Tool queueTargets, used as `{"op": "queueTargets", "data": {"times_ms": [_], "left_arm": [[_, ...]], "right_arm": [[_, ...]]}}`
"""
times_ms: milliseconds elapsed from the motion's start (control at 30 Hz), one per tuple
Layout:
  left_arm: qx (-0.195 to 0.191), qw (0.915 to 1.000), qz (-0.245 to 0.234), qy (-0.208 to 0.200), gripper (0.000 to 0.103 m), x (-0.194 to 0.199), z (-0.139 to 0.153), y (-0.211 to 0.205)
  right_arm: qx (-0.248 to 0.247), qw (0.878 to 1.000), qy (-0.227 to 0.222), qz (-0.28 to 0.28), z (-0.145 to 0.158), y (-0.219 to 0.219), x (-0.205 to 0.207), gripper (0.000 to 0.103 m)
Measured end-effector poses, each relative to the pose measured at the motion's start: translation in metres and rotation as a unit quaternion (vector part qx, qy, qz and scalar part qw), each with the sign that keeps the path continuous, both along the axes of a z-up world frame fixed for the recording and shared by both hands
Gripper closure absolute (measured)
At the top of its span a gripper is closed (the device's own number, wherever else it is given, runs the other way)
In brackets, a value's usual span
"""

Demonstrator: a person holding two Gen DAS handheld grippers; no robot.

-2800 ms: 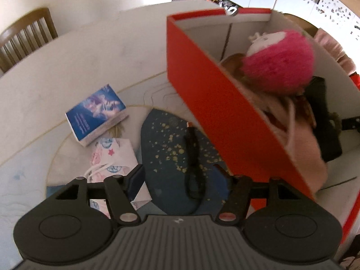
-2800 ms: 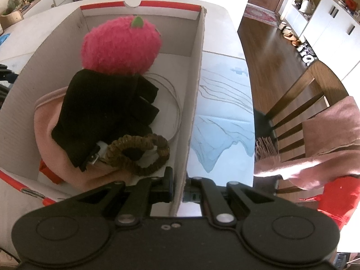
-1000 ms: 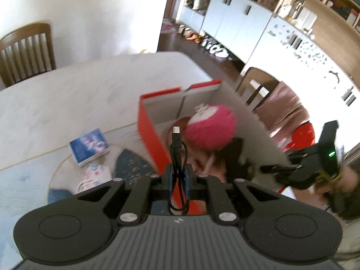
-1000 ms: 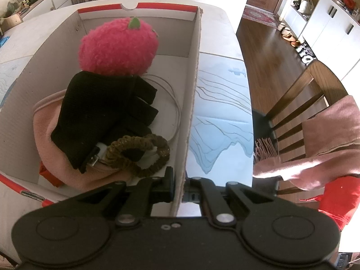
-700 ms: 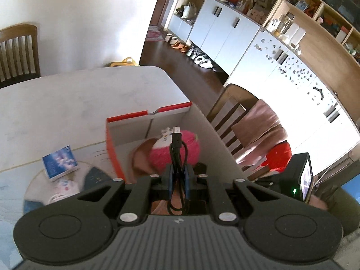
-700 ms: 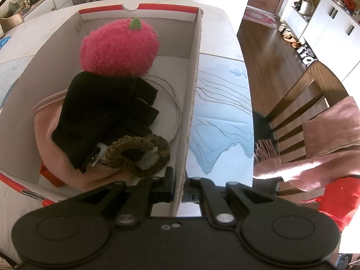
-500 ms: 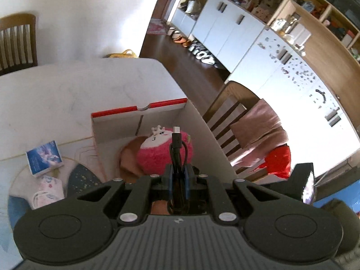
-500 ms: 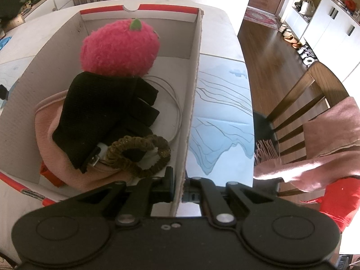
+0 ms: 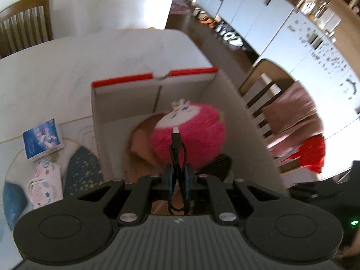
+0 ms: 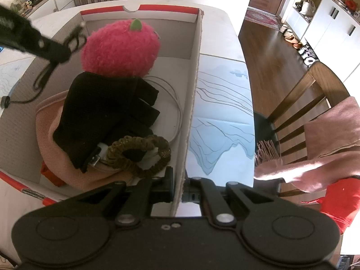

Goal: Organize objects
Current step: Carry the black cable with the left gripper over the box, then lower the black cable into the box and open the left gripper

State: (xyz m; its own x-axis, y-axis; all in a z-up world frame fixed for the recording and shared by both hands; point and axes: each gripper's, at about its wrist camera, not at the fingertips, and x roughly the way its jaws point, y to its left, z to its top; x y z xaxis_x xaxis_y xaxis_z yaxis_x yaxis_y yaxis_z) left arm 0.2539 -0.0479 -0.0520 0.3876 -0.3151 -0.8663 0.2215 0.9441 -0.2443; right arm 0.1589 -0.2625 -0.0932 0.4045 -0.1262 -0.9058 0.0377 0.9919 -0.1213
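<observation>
Left wrist view: your left gripper (image 9: 177,175) has its jaws pinched on a black cable (image 9: 176,148); the cable is folded into a bundle, its plug end sticking up past the fingertips and a loop hanging below them; the gripper sits above the open cardboard box (image 9: 243,121), which has red outer edges and pale inner walls; inside the box you have a pink plush toy (image 9: 198,132) with a white face, lying on a pink cloth (image 9: 140,139); a dark item shows just beside the toy, too blurred to name; outside the box, on the table (image 9: 67,74), lie 1 blue book (image 9: 41,138), 1 small patterned pouch (image 9: 45,183) just below it, and a dark blue speckled mat (image 9: 84,171) against the box wall; 1 wooden chair (image 9: 27,22) stands at the far side of the table.

Right wrist view: your right gripper (image 10: 178,186) has its jaws pressed together on the right-hand wall of the box (image 10: 193,90), 1 finger inside and 1 outside; inside you have the plush toy (image 10: 120,49), a black glove (image 10: 108,114) on the pink cloth (image 10: 58,155), a brown hair tie (image 10: 139,155) and a white cord (image 10: 173,110) on the floor of the box; the left gripper (image 10: 65,50) enters from the upper left with the black cable (image 10: 45,74) dangling over the box; a pale blue mat (image 10: 220,117) lies outside the wall; a chair (image 10: 299,108) with a pink scarf (image 10: 326,148) stands to the right.
</observation>
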Motion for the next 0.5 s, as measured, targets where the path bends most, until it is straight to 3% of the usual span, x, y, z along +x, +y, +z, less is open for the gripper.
{"op": "queueTargets", "data": {"times_ms": [500], "left_arm": [[0.035,0.9987,-0.02,0.029,0.093,0.002,-0.03,0.001]], "right_arm": [[0.0,1.0,0.0,0.0,0.0,0.0,0.0,0.099]]}}
